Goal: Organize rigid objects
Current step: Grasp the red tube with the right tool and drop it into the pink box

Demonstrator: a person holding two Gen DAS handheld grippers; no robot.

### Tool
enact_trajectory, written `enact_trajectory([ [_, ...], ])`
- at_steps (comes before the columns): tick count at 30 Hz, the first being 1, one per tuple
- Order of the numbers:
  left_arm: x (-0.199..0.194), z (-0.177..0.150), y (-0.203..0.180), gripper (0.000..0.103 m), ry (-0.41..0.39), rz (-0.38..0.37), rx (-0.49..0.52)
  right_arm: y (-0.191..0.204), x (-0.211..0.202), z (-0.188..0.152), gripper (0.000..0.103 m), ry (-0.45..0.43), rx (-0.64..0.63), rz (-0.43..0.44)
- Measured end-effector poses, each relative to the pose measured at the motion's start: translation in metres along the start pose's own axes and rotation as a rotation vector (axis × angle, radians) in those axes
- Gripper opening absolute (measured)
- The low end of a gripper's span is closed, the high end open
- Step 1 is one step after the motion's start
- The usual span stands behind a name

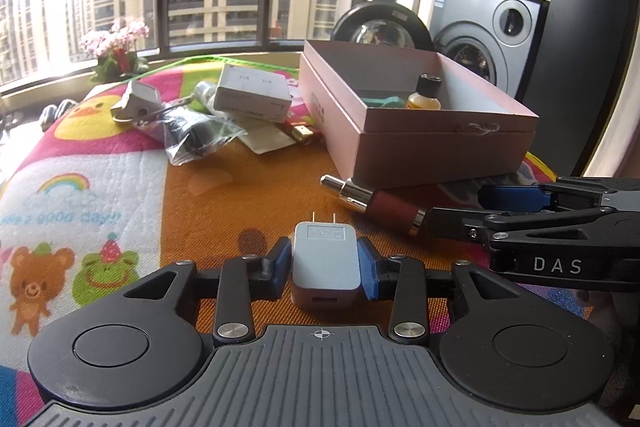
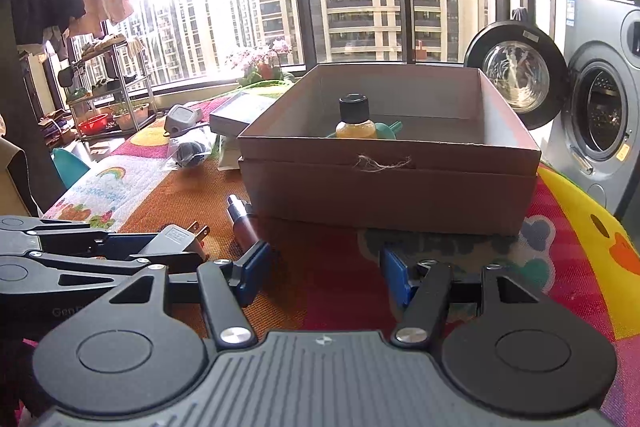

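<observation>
Rigid objects are only partly getting sorted: the left hand-held gripper [image 1: 325, 269] is clamping a grey plastic plug adapter [image 1: 325, 261] at lower centre, the right hand-held gripper [image 2: 323, 273] is hanging wide and empty, while an amber bottle [image 2: 355, 118] is sitting in the pink cardboard box [image 2: 390, 183] and a maroon metal-tipped tube [image 1: 376, 203] is waiting on the worktop [image 1: 248, 203].

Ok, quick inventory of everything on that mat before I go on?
charger plug: 1, white, between left gripper's pads
pink box: 1, open, mat's right side
small bottle: 1, amber, black cap, inside box
teal item: 1, inside box, behind bottle
maroon tube: 1, metal tip, lying before box
white carton: 1, left of box
bagged black item: 1, clear bag, near carton
grey adapter: 1, far left
left gripper: shut on plug
right gripper: open, empty
</observation>
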State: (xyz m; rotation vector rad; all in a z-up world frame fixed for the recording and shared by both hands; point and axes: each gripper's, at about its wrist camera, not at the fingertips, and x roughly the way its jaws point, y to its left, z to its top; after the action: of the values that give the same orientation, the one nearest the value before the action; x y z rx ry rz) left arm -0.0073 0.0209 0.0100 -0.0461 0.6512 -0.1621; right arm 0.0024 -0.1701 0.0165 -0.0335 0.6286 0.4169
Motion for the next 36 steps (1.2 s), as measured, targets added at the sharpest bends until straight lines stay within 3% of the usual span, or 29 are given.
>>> enact_trajectory([
  [7, -0.011, -0.004, 0.025, 0.038, -0.031, 0.023, 0.01, 0.038, 0.019, 0.018, 0.046, 0.014, -0.198, 0.064],
  [10, -0.015, -0.006, 0.036, 0.038, -0.031, 0.039, -0.002, 0.059, 0.027, 0.026, 0.044, 0.022, -0.287, 0.064],
  [13, -0.014, -0.009, 0.045, 0.04, -0.009, 0.01, -0.034, 0.075, 0.036, 0.029, 0.042, 0.043, -0.354, 0.058],
  [16, -0.014, -0.011, 0.047, 0.04, -0.011, 0.001, -0.033, 0.088, 0.048, 0.027, 0.039, 0.065, -0.421, 0.013],
  [20, -0.014, -0.01, 0.05, 0.04, -0.008, -0.011, -0.052, 0.09, 0.049, 0.031, 0.024, 0.081, -0.461, -0.005],
  [25, -0.014, -0.01, 0.054, 0.04, -0.006, -0.033, -0.052, 0.082, 0.036, 0.027, 0.023, 0.118, -0.481, 0.027],
  [30, -0.015, -0.013, 0.046, 0.04, -0.018, -0.006, -0.016, 0.074, 0.022, 0.021, 0.024, 0.134, -0.475, 0.064],
  [36, -0.015, -0.013, 0.045, 0.039, -0.02, -0.006, -0.015, 0.082, 0.04, 0.026, 0.024, 0.157, -0.539, 0.062],
])
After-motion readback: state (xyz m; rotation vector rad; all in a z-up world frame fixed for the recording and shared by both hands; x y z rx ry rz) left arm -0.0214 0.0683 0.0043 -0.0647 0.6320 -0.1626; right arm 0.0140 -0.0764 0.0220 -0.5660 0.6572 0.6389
